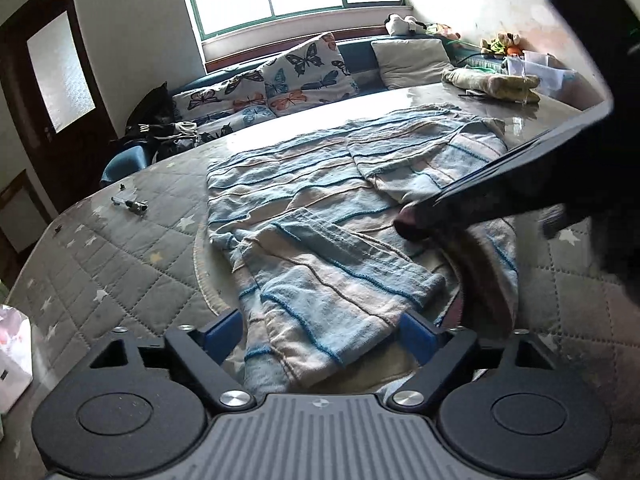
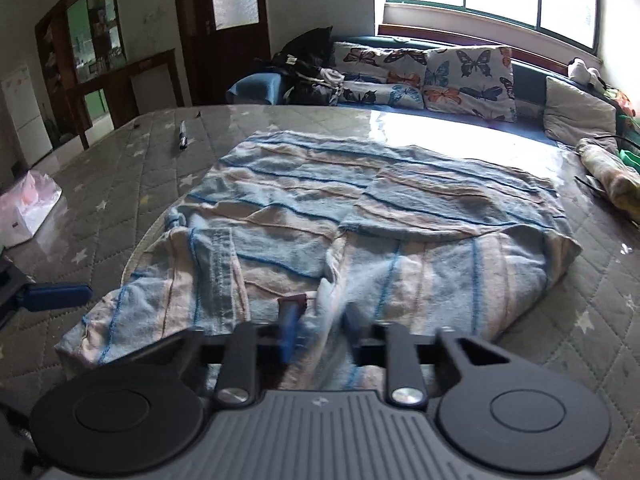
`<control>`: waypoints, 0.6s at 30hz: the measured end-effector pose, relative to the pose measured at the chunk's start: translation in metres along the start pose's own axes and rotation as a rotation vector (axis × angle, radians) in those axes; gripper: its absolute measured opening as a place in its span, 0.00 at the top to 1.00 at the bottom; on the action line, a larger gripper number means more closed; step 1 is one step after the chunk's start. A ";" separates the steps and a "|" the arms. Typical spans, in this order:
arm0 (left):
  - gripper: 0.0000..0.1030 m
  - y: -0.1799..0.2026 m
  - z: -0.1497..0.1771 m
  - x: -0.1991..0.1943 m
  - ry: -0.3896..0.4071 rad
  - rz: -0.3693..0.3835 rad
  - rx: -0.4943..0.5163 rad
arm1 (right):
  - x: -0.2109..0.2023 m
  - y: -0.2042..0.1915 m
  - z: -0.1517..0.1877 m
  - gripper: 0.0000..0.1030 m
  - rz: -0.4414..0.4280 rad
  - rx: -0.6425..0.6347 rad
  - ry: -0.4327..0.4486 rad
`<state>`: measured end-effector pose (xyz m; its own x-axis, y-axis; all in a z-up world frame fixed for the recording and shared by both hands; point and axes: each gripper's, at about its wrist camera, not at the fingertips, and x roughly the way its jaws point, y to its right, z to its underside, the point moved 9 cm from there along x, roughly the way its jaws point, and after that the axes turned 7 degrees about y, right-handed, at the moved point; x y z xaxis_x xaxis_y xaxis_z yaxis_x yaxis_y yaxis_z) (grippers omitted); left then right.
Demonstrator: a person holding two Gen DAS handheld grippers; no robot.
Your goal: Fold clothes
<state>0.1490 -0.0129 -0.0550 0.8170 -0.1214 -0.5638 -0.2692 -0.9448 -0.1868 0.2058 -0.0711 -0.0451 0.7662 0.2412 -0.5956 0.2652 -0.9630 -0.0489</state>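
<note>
A blue, white and beige striped garment (image 1: 316, 200) lies spread on the quilted table top (image 1: 120, 248), both sleeves folded in over the body. It also shows in the right wrist view (image 2: 360, 208). My left gripper (image 1: 320, 332) is open, its blue fingers on either side of the near sleeve's cuff. My right gripper (image 2: 320, 316) is shut on a fold of the garment at its near edge. The right gripper's dark body (image 1: 540, 184) crosses the right of the left wrist view. A left finger (image 2: 56, 296) shows at the left of the right wrist view.
A pen-like tool (image 1: 130, 204) lies on the table's left side. A rolled yellow-patterned cloth (image 1: 492, 80) sits at the far right corner. A white tissue pack (image 2: 28, 208) lies at the table's left edge. Butterfly cushions (image 1: 280, 76) line a bench behind.
</note>
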 end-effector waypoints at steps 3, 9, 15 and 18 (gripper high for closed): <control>0.24 -0.002 -0.001 0.004 0.002 0.000 0.001 | -0.013 0.013 0.000 0.89 0.031 0.003 0.030; 0.28 -0.010 -0.004 0.004 0.017 -0.008 -0.023 | -0.046 0.050 0.013 0.91 0.096 0.072 0.075; 0.28 -0.009 -0.007 0.003 0.022 -0.003 -0.023 | -0.067 0.072 0.045 0.91 0.120 0.149 0.041; 0.28 0.001 -0.007 0.002 0.031 0.020 0.012 | -0.071 0.073 0.052 0.89 0.127 0.154 0.032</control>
<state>0.1544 -0.0161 -0.0503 0.8269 -0.1497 -0.5421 -0.2913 -0.9385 -0.1852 0.1402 -0.1652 -0.0485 0.8069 0.1178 -0.5788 0.0745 -0.9924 -0.0981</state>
